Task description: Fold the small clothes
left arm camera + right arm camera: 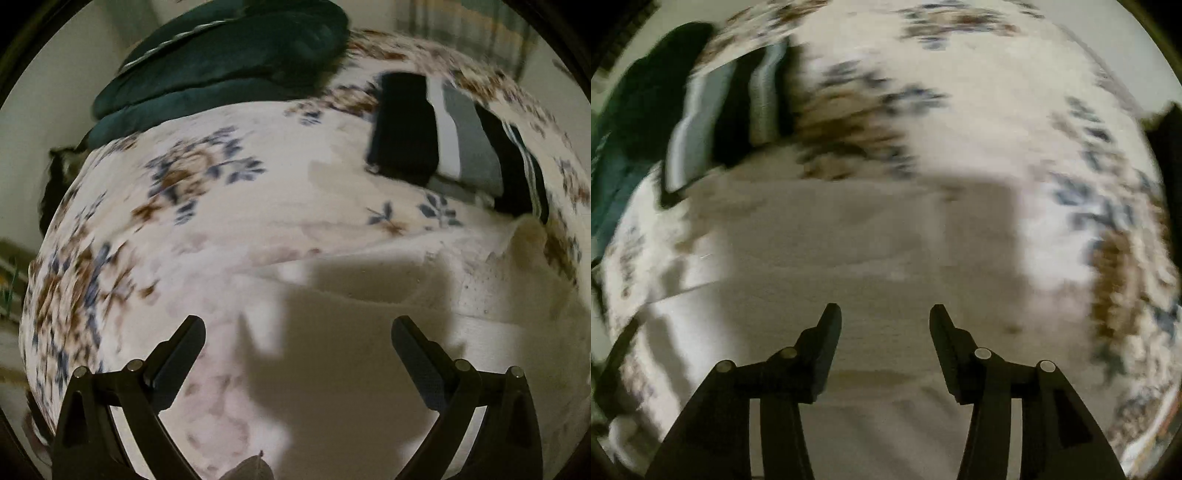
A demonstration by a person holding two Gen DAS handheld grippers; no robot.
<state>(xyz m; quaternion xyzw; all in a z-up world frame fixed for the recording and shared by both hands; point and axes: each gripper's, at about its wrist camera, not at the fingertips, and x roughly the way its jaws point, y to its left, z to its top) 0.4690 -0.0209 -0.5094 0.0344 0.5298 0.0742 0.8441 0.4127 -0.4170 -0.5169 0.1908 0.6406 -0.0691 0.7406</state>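
Observation:
A white garment [491, 332] lies spread on the floral bedsheet [207, 221], at the lower right of the left wrist view. My left gripper [297, 332] is open and empty above the sheet, just left of the garment. In the right wrist view the white garment [871, 258] fills the middle, flat and in shadow. My right gripper [885, 314] is open and empty just above it. Both views are blurred by motion.
A row of folded dark, grey and white clothes [443, 140] lies on the bed beyond the garment; it also shows in the right wrist view [720, 110]. Dark green pillows [229, 62] are stacked at the head of the bed.

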